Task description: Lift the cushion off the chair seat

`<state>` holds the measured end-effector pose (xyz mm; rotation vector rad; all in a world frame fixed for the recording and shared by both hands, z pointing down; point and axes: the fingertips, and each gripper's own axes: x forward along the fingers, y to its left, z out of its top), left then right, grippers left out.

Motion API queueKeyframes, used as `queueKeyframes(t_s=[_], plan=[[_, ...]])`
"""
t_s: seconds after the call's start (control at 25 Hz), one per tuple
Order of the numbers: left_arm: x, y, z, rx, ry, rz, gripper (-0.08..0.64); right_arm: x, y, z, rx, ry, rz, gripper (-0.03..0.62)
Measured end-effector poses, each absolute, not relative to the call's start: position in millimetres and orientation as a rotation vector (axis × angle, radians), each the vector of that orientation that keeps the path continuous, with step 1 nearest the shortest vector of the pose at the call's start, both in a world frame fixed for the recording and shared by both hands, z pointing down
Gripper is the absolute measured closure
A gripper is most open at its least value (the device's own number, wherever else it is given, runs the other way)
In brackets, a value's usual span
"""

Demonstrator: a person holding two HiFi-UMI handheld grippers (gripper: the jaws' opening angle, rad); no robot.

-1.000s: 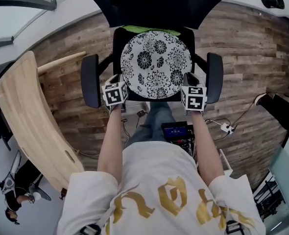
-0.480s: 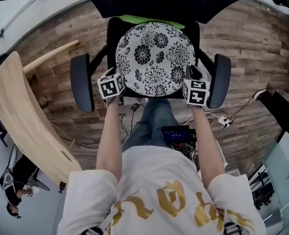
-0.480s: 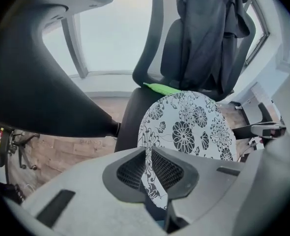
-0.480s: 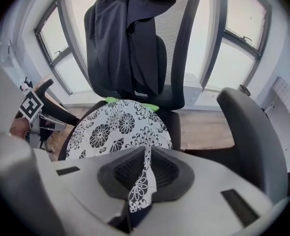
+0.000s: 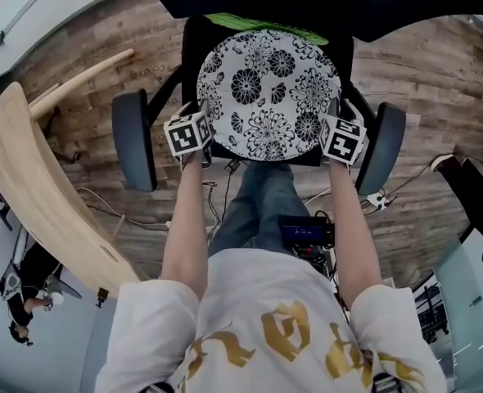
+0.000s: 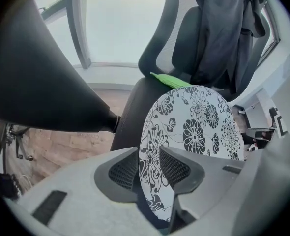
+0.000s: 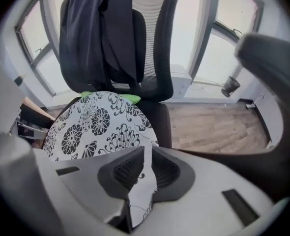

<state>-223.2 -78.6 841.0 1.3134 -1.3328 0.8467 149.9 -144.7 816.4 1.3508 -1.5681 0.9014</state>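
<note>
Nearest the camera, the person's forearms reach down and forward over their jeans (image 5: 258, 207) to the front of the chair. The left tool (image 6: 149, 167) stands released: its jaws have just been opening, and the cushion's rim runs up between the ribbed pads (image 6: 124, 168) without being squeezed. The right tool (image 7: 146, 170) is clenched on the opposite rim, where a thin fold of the patterned fabric is pinched flat between its pads. The cushion (image 5: 266, 92) is a round, black-and-white flowered disc lying over the chair seat (image 7: 160, 122), between the left armrest (image 5: 133, 137) and the right armrest (image 5: 386, 146), with its near edge at the two tools. It looks light and soft, more a floppy pad than a stiff board. The rim seems to crush down to almost nothing in a grip, so it would probably sag in the middle and could slide out of a shallow bite. The sensible hold is at both side rims at once, taken a little deeper than the very edge, with the left tool closing again before any lift. Just behind the cushion a strip of green fabric (image 5: 258, 29) peeks out. Beyond it a dark garment (image 7: 101, 38) hangs over the chair back, and wooden floor (image 5: 446, 80) lies all round.
</note>
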Motion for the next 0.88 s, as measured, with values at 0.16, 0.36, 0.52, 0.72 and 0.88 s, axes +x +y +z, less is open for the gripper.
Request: queueKeyframes(t_s=[0.16, 0.36, 0.52, 0.72, 0.88], plan=[[-218, -73, 852, 1.295, -1.294, 0.87, 0.426, 156, -145, 832, 1.349, -1.534, 0.932, 0.489], [-217, -69, 867, 1.293, -1.27, 0.947, 0.426, 156, -140, 847, 1.322, -1.505, 0.961, 0.458], [-217, -68, 874, 1.269, -1.295, 0.989, 0.426, 161, -132, 865, 1.299, -1.46, 1.03, 0.417], [-217, -69, 874, 1.262, -1.279, 1.083, 0.428, 159, -128, 874, 1.211, -1.456, 1.022, 0.49], [-213, -69, 875, 1.304, -1.255, 1.212, 0.531, 149, -127, 873, 1.14, -1.475, 0.991, 0.552]])
